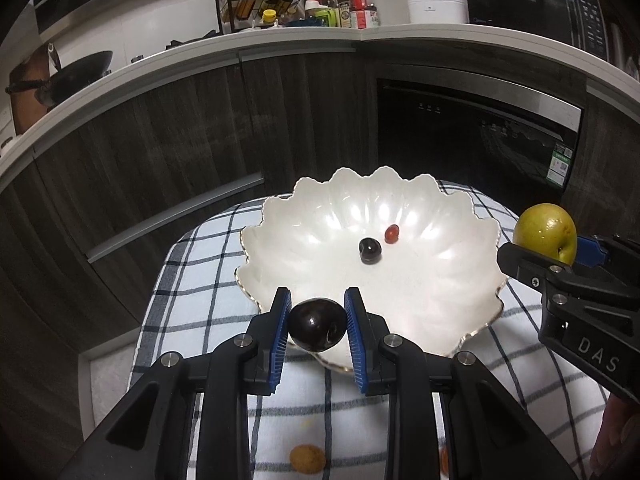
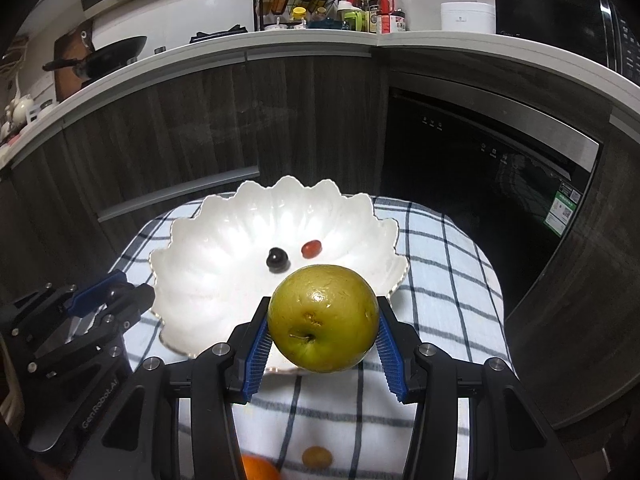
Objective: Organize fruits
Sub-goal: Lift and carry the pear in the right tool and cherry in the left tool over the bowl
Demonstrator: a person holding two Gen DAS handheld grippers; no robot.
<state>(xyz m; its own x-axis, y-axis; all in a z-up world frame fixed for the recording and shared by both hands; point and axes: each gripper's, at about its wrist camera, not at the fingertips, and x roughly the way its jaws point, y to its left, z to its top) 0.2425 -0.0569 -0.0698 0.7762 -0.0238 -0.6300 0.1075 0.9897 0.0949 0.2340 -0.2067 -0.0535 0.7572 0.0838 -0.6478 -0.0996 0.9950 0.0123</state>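
A white scalloped bowl rests on a checked cloth. Inside lie a small dark grape and a small red fruit. My left gripper is shut on a dark plum, held over the bowl's near rim. My right gripper is shut on a green apple, also near the bowl's front edge, to the right of the left gripper.
A small yellow-brown fruit and an orange fruit lie on the cloth near me. Beyond the table stand dark cabinets, an oven, and a counter with bottles, a wok and a microwave.
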